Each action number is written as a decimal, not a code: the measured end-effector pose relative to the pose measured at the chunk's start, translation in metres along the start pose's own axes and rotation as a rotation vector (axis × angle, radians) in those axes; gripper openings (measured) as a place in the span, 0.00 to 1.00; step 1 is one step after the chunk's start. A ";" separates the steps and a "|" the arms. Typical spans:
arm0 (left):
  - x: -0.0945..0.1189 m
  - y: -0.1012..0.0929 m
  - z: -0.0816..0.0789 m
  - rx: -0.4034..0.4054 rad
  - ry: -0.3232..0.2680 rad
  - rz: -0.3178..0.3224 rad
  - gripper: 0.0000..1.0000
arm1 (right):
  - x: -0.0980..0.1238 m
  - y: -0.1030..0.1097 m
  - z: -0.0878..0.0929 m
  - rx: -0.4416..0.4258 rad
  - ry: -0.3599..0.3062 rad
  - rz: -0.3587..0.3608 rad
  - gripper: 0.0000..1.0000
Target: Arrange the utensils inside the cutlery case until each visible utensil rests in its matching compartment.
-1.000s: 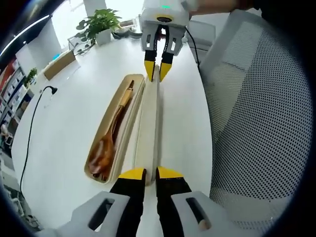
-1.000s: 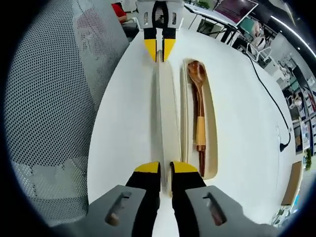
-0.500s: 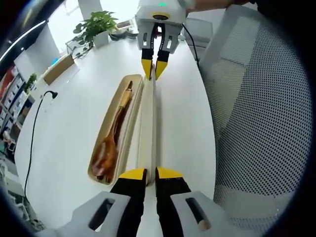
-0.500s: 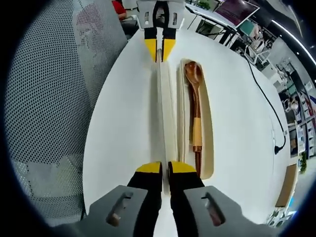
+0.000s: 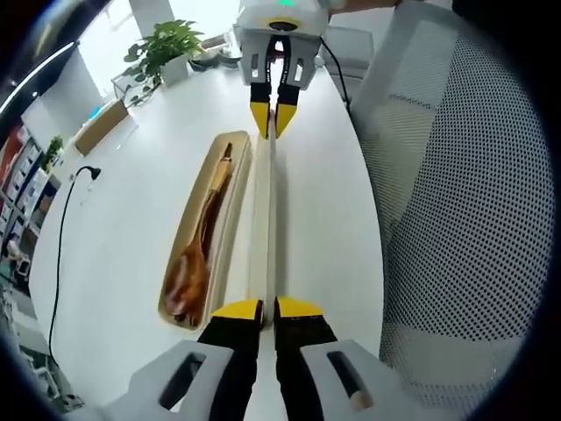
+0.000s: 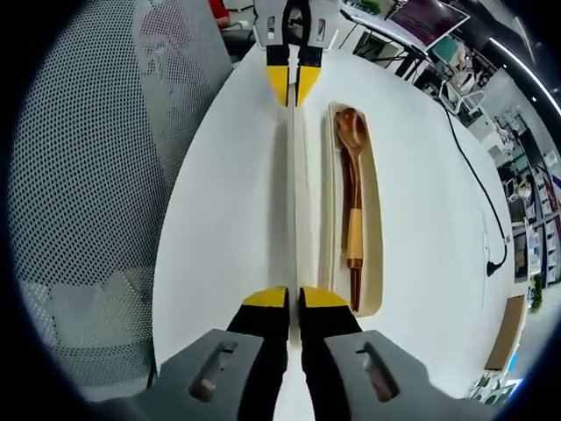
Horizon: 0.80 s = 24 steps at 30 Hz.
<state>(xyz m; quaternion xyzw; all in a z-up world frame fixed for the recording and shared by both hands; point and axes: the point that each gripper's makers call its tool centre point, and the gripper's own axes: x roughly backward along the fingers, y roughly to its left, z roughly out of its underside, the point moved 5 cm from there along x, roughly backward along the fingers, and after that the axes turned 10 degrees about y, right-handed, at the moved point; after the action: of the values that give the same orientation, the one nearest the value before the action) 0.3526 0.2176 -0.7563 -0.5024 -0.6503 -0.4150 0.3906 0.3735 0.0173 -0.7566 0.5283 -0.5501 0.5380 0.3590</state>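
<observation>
A long cream lid of the cutlery case stands on its edge on the white table, held at both ends. My left gripper is shut on its near end, and my right gripper pinches the far end. In the right gripper view the lid runs from my right gripper up to the left gripper. Beside the lid lies the open case base, also. A wooden spoon rests inside it, also, with dark sticks alongside.
A grey mesh chair, also, stands close against the table edge next to the lid. A potted plant and a box sit at the far end. A black cable trails over the table beyond the case.
The lid has turned further onto its edge and looks thinner now. Both grippers keep their hold on its ends; the case base and spoon lie as before.
</observation>
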 end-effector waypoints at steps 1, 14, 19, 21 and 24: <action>0.000 0.000 0.000 0.006 -0.001 0.006 0.05 | 0.001 0.001 0.000 -0.001 0.001 -0.005 0.00; 0.004 -0.010 -0.001 -0.013 0.010 0.097 0.04 | 0.006 0.010 -0.002 -0.013 -0.007 -0.118 0.00; 0.003 -0.011 -0.001 0.010 -0.007 0.113 0.05 | 0.005 0.012 0.000 -0.030 -0.013 -0.157 0.00; 0.003 -0.010 0.000 0.020 -0.014 0.115 0.05 | 0.005 0.012 0.000 -0.035 -0.013 -0.167 0.00; 0.002 -0.010 0.000 -0.002 -0.020 0.111 0.05 | 0.005 0.012 0.000 -0.040 -0.007 -0.177 0.00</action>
<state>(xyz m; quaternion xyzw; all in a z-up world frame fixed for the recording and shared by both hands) 0.3428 0.2166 -0.7557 -0.5420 -0.6251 -0.3882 0.4059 0.3612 0.0148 -0.7542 0.5694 -0.5130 0.4914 0.4136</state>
